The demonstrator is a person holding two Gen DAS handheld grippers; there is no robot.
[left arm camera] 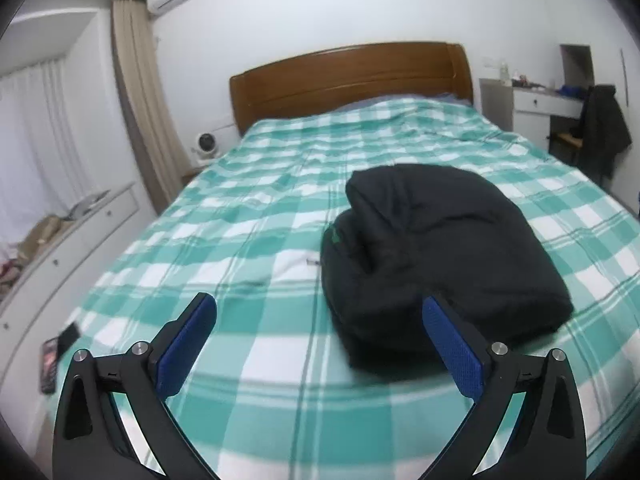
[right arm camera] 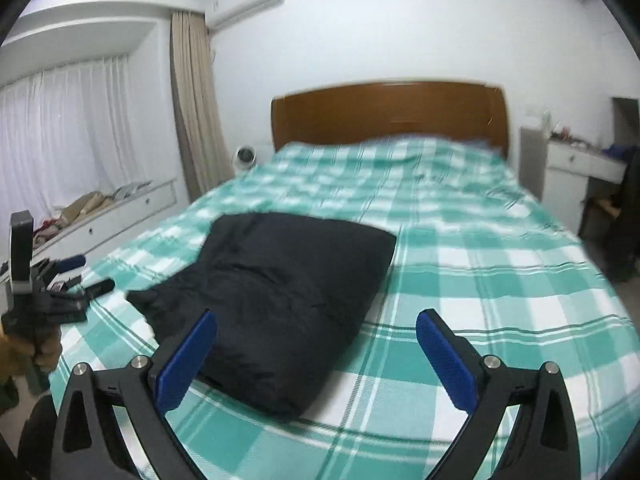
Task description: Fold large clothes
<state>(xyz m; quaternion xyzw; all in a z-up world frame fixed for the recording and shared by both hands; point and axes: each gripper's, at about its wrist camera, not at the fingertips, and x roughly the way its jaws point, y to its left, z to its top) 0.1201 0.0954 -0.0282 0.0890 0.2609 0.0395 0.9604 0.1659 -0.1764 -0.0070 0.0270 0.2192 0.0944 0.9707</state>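
Note:
A black garment (left arm camera: 444,256) lies folded into a thick bundle on the green-and-white checked bed (left arm camera: 256,208). In the left wrist view it sits right of centre, just beyond my left gripper (left arm camera: 318,306), whose blue pads stand wide apart with nothing between them. The right wrist view shows the same bundle (right arm camera: 280,280) left of centre on the bed (right arm camera: 480,264). My right gripper (right arm camera: 316,322) is open and empty above the bed's near edge, its left finger in front of the bundle. At the far left of that view a hand holds the left gripper's body (right arm camera: 36,288).
A wooden headboard (left arm camera: 352,76) closes the far end of the bed. White drawer units (left arm camera: 60,256) with loose clothes run along the left under curtained windows. A white desk (left arm camera: 548,106) with a dark jacket over a chair (left arm camera: 604,128) stands at the right. A small fan (left arm camera: 206,144) sits beside the headboard.

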